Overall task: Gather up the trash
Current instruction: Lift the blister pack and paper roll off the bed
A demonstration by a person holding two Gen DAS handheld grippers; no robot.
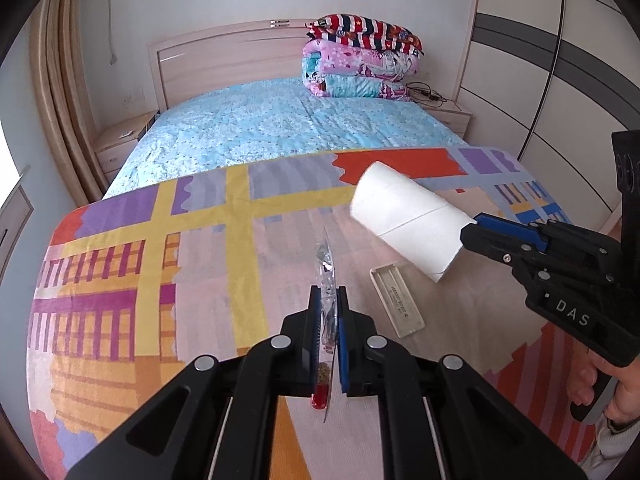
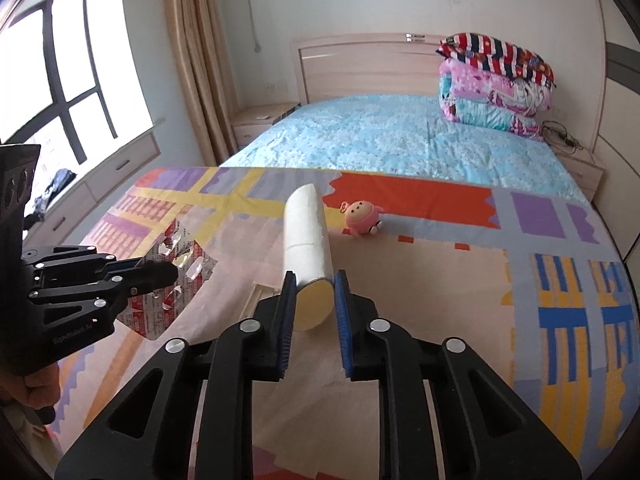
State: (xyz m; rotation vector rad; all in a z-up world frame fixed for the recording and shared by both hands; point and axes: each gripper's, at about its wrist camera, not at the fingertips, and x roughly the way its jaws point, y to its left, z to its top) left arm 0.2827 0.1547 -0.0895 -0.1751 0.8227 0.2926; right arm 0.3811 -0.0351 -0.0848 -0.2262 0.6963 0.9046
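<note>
We hold both pieces of trash lifted clear of the patterned mat [image 1: 120,280], presumably so that they can be carried off to a bin that is nowhere in view. Our left claw [image 1: 329,320] is clamped edge-on on an empty blister pack [image 2: 176,276], crumpled silver foil with red print. Our right claw [image 2: 314,308] is clamped on one end of a white cardboard tube [image 1: 408,220], slightly flattened. A small beige box [image 1: 398,300] and a pink plush toy [image 2: 362,218] lie on the mat.
</note>
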